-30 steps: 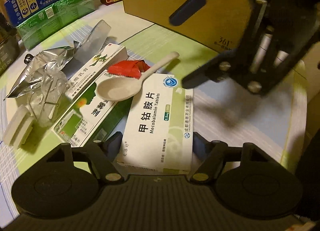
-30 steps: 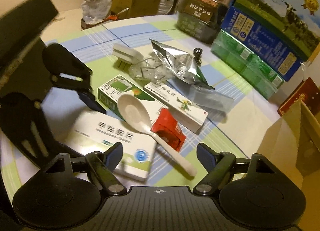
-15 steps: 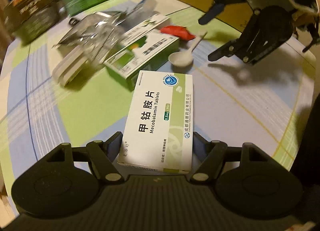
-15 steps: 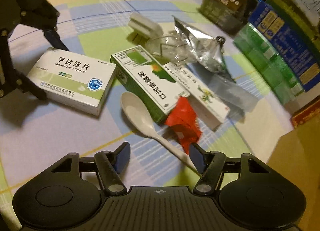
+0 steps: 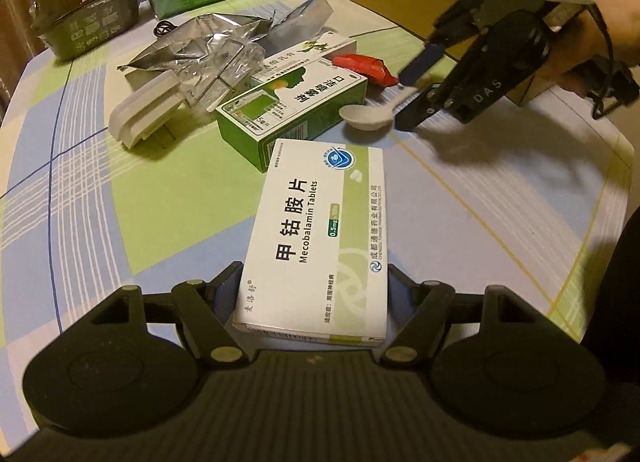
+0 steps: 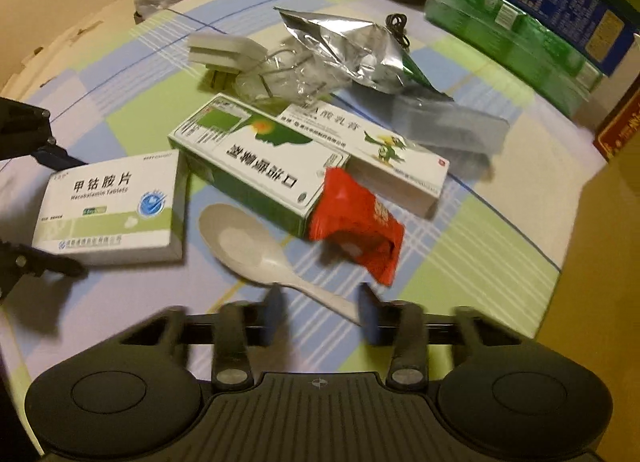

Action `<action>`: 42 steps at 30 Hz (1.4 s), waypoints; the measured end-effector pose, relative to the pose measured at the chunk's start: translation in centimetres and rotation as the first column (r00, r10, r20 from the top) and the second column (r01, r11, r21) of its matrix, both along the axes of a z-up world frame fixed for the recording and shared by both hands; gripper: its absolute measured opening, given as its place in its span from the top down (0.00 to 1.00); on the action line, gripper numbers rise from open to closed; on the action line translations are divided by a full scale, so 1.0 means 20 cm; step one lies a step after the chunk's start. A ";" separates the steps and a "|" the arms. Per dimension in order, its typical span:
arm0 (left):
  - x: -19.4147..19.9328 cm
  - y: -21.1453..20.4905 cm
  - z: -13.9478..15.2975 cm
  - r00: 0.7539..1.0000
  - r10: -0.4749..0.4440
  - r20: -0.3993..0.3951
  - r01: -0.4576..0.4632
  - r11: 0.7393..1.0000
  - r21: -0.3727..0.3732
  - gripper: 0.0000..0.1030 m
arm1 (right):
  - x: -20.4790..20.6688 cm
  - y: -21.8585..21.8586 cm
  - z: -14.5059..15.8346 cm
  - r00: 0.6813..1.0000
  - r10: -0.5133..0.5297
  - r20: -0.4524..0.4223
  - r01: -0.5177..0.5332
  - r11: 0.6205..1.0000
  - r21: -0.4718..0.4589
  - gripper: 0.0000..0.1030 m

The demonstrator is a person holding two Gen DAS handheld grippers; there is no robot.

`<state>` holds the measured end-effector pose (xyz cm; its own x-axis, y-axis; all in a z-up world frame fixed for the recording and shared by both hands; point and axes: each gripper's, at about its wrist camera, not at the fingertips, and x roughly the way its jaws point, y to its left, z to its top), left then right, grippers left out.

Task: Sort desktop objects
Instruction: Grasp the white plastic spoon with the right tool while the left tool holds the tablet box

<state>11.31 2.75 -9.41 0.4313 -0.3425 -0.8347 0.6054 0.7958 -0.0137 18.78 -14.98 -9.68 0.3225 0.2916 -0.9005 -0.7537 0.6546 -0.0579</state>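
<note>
A: Left claw (image 5: 314,294), what have I got?

B: Pinching the white Mecobalamin tablet box (image 5: 320,238) by its near end, one finger on each long side. The far end rests on the tabletop (image 5: 160,198), close to the green medicine box (image 5: 292,106).

A: How does the box handle?

B: My guess is light, thin card. It looks stiff enough across its width, though the walls would dent under a hard squeeze. The glossy faces may slip, so gripping by the edges suits it.

A: And my right claw (image 6: 322,308)?

B: Its jaws have just been closing, with the white spoon (image 6: 256,250) between them. The handle end runs between the fingertips (image 6: 370,318). That view is blurred, so I cannot tell whether the pads press on it yet. From the left view the handle sits between the two blue tips.

A: Where does the spoon lie?

B: Bowl up, flat on the tabletop, between the tablet box and the red packet (image 6: 356,222). The packet crowds the handle on one side.

A: Handling notes for the spoon?

B: Probably rigid plastic, light and smooth. The handle is narrow and rounded, so it may roll or pivot in the grip, with the bowl end drooping. I'd take it further up the handle than the very tip, square across, and keep clear of the packet, which looks soft and crinkly and would drag along
</note>
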 end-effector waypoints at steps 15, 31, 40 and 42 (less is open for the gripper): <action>-0.04 -0.02 0.03 1.000 0.015 -0.001 -0.015 1.000 0.000 0.33 | -0.21 -0.01 0.05 0.977 0.202 0.072 -0.207 0.976 0.067 0.45; 0.01 -0.04 0.02 1.000 0.017 0.019 -0.016 1.000 -0.017 0.26 | -0.06 0.08 -0.02 0.994 0.094 -0.049 -0.090 0.993 0.071 0.86; -0.01 -0.06 0.04 0.999 0.032 0.020 -0.032 0.999 -0.018 0.26 | -0.06 -0.11 0.04 0.949 -0.262 -0.178 0.287 0.948 0.140 0.96; -0.01 -0.07 0.05 0.999 0.029 0.024 -0.029 0.999 -0.016 0.26 | -0.07 -0.15 0.06 0.951 -0.275 -0.143 0.297 0.941 0.165 0.96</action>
